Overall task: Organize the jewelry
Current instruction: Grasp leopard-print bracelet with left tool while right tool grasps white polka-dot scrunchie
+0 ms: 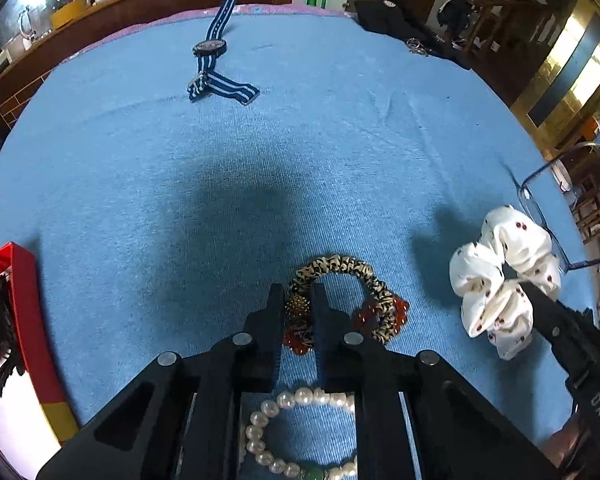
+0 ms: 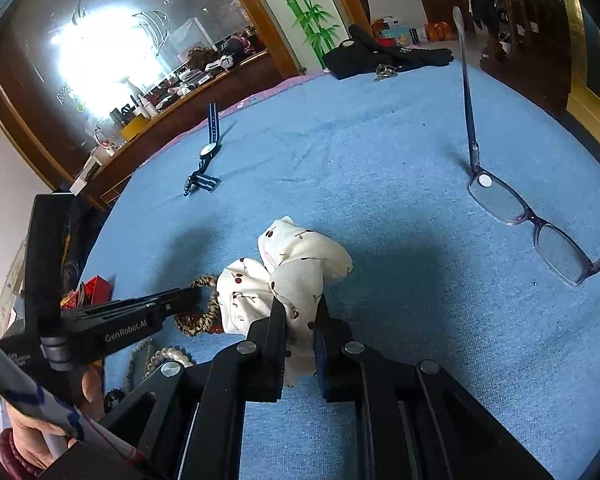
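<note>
My left gripper [image 1: 298,300] is shut on a leopard-print scrunchie [image 1: 348,268] that carries red beads [image 1: 396,312], on the blue cloth. A pearl bracelet [image 1: 300,398] with a green bead lies under the gripper body. My right gripper [image 2: 300,308] is shut on a white cherry-print scrunchie [image 2: 296,256]; that scrunchie shows at the right of the left wrist view [image 1: 504,276]. The left gripper also shows at the left of the right wrist view [image 2: 192,298], on the leopard scrunchie [image 2: 204,316]. The pearls [image 2: 172,356] lie below it.
A blue striped watch [image 1: 212,50] lies far back on the cloth [image 1: 260,152]. Purple-framed glasses [image 2: 532,216] lie at the right. A red box [image 1: 28,320] stands at the left edge. A black cloth item [image 1: 400,20] with keys lies at the far right corner.
</note>
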